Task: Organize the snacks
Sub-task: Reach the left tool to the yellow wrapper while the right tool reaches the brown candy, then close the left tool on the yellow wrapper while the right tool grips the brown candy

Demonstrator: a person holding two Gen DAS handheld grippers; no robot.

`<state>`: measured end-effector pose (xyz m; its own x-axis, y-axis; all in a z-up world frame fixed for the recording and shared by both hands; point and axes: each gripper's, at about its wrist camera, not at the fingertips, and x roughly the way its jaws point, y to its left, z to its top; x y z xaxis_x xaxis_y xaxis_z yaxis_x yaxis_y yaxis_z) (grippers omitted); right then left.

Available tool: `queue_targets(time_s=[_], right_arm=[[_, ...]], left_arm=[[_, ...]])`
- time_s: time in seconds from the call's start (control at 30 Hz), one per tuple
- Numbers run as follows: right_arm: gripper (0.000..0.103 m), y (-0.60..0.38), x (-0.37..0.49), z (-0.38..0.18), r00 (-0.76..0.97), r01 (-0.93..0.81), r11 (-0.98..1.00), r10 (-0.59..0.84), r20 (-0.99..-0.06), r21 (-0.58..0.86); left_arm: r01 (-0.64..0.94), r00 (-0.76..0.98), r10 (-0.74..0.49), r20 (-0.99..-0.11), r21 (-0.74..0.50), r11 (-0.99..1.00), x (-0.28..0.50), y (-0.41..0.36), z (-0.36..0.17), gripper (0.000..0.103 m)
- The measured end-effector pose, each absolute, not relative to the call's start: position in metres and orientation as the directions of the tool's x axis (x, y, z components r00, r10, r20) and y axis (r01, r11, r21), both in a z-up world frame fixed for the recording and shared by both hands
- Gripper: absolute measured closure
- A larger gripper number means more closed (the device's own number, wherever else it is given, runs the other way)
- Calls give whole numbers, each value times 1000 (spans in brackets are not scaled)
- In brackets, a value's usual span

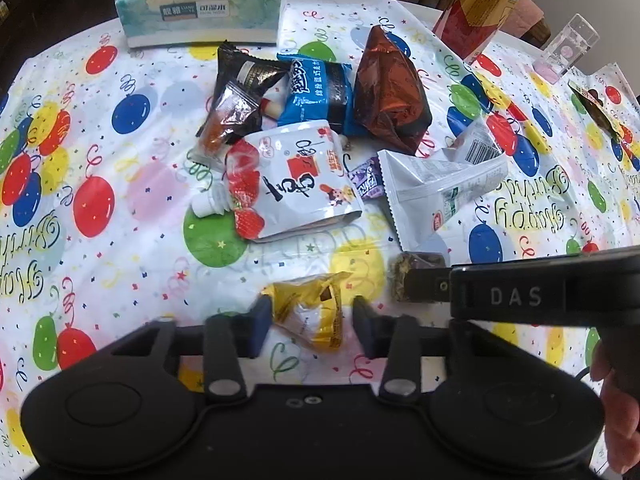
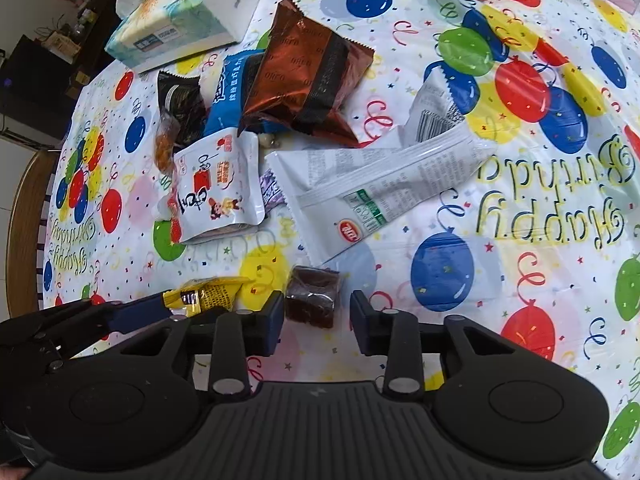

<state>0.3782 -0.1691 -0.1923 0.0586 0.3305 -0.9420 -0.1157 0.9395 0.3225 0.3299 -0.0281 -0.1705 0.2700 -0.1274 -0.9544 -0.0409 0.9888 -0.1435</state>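
A small yellow snack packet [image 1: 308, 308] lies on the balloon-print tablecloth [image 1: 120, 272], close to the near edge. My left gripper [image 1: 312, 328] is open with a finger on each side of the packet. Just to its right lies a dark brown wrapped candy block [image 2: 312, 296]. My right gripper [image 2: 316, 320] is open around the block, which rests close to the left finger. In the right wrist view the left gripper [image 2: 168, 306] reaches in from the left at the yellow packet [image 2: 212, 294]. The left wrist view shows the right gripper [image 1: 420, 286] coming in from the right at the candy block [image 1: 400, 268].
Farther back is a heap of snacks: a white strawberry pouch [image 1: 292, 184], a white wrapper [image 1: 432, 192], a brown foil bag [image 1: 388, 88], a blue packet [image 1: 316, 92] and a black packet [image 1: 244, 80]. Behind stand a tissue box [image 1: 200, 4], a drink carton [image 1: 476, 12] and a clear glass [image 1: 568, 48].
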Motion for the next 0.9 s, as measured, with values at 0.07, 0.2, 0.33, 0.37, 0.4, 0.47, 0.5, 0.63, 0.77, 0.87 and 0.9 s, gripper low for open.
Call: queue_targets(time_s=[0.07,0.2,0.33,0.37,0.4,0.47,0.5,0.63,0.77,0.87,0.9], right_arm=[[75,-168,378,-192,60,-118,937,337,-940,328],[77,-167,376,-190,68,-125,940,329,-942,319],[83,-169,372,-186,74,-123,939,333,-940,323],[87,-170,371,-184,76,-121,938,334,-939,324],[88,-171,369,-182,79,-119,938,336,-939,325],[89,-172,367,-177,89,-123,939,334,-938,322],[90,-172,365,-175,94,-125,939,333,-938,320],[93,-176,361,-165,111,-121,937,340,-934,327],[93,-176,357,-158,116,-123,933,353,-929,339],[93,-176,356,-157,127,-111,930,362,-923,350],[92,-175,356,-157,130,-111,931,362,-923,349]], left_arm=[[-41,270,-125,-955,-141,989,330,-27,-171,74],[-53,278,-132,-951,-153,987,328,-24,-170,78],[-61,287,-135,-949,-158,985,325,-22,-168,80],[-63,289,-136,-948,-161,985,325,-21,-167,80],[-65,292,-139,-946,-165,984,324,-20,-165,80],[-63,298,-144,-944,-170,983,321,-19,-162,80],[-62,302,-144,-942,-170,983,320,-19,-160,80],[-57,318,-148,-937,-175,983,314,-18,-152,80],[-48,333,-147,-931,-173,984,307,-17,-144,80],[-42,339,-141,-930,-165,985,301,-16,-141,80],[-40,341,-139,-930,-161,986,300,-16,-140,80]])
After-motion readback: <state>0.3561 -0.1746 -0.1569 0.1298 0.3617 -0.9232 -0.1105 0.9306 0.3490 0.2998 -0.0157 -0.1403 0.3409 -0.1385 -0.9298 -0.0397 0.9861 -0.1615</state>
